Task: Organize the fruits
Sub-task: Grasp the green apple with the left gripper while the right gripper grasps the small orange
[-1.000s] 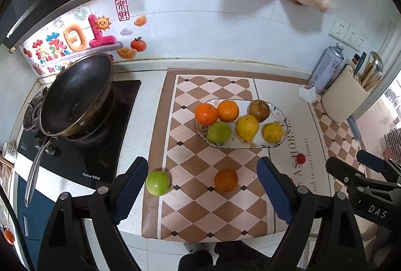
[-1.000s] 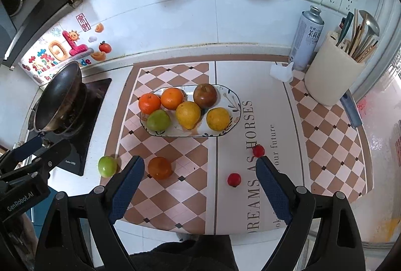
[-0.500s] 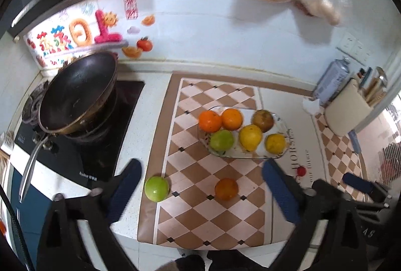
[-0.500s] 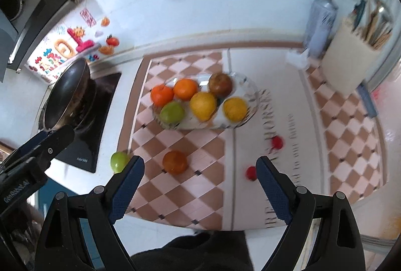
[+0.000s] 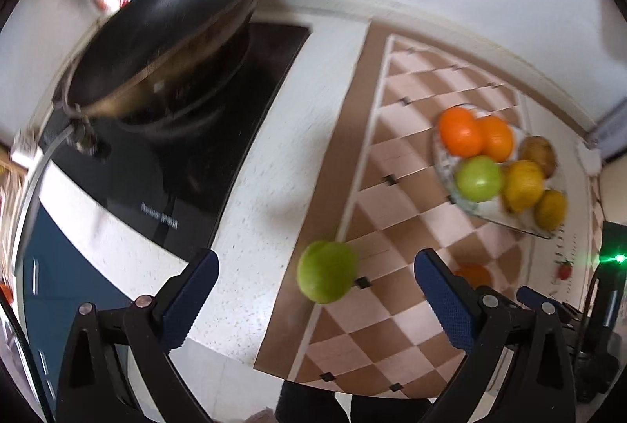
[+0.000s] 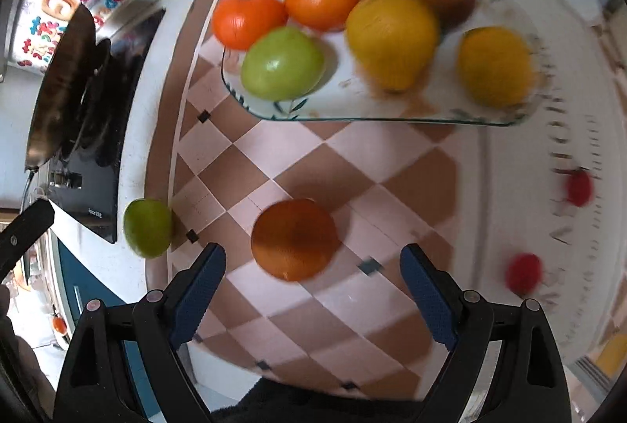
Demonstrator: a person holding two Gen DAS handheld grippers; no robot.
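Black wok (image 5: 156,43) and glass plate (image 6: 352,109) flank 2 gaping grippers: left gripper (image 5: 313,286), right gripper (image 6: 311,278).

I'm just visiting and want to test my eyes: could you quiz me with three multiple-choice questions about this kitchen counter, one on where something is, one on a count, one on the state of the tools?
1. Where does the loose green fruit lie?
A. on the plate
B. at the left edge of the checkered mat
C. in the pan

2. How many fruits are on the plate?
A. four
B. six
C. eight

3. How are the jaws of the right gripper?
A. shut on the orange
B. shut on nothing
C. open, in front of the loose orange

Answers: 1 B, it sits where mat meets white counter. 2 B, two orange, one green, two yellow, one brown. 3 C, both fingers stand wide apart, touching nothing; the left gripper is open too.
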